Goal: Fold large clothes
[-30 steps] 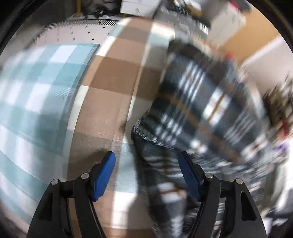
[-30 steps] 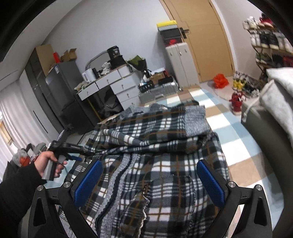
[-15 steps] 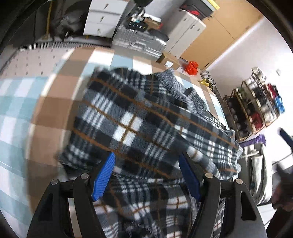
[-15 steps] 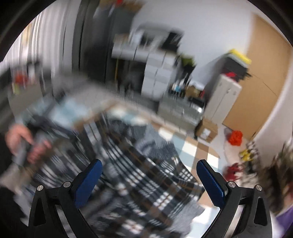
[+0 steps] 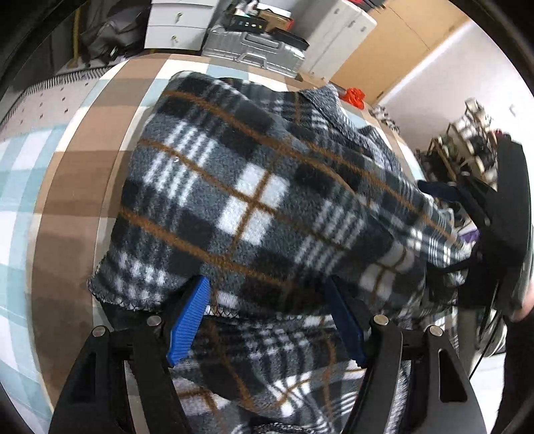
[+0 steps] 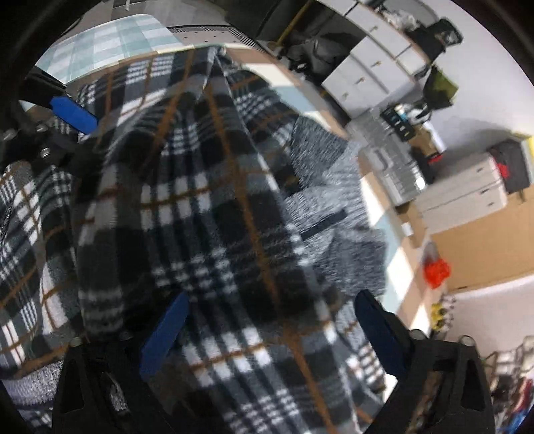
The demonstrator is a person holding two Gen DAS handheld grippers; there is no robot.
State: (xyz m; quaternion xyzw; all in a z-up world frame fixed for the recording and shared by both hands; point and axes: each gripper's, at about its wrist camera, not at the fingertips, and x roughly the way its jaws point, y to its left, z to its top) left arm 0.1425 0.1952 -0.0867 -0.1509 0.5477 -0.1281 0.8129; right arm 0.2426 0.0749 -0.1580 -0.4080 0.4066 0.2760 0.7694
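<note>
Left wrist view: a large fleece garment in black, grey and white plaid with thin brown lines (image 5: 253, 200) fills most of the frame. It lies bunched over a checked rug of brown, pale blue and white squares (image 5: 66, 187). A stitched hem edge of the garment runs just ahead of the left gripper (image 5: 268, 320). The 2 blue-padded fingers (image 5: 188, 320) stand apart, with folds of the fleece lying in the gap between them. The pads do not press the cloth together; the tongs read as spread wide.

At the right edge of the same view, the right gripper (image 5: 444, 193) shows as a black frame with a dark blue pad against the far side of the garment. Whether that pad grips the cloth cannot be told from this view.

Right wrist view: frame is somewhat blurred. The plaid garment again covers the centre, with a grey marled knit panel (image 6: 330, 187) on its right part. The right gripper's 2 blue pads sit well apart at the bottom of the frame, cloth lying between and over them; tongs wide. The left gripper appears at the upper left as a blue pad on a black frame, touching the garment's edge.

Background: a white drawer unit (image 5: 173, 26), a silver ribbed suitcase (image 5: 253, 50), a small red-orange object (image 6: 435, 270) on the floor, near a tan wooden door (image 5: 387, 46).
</note>
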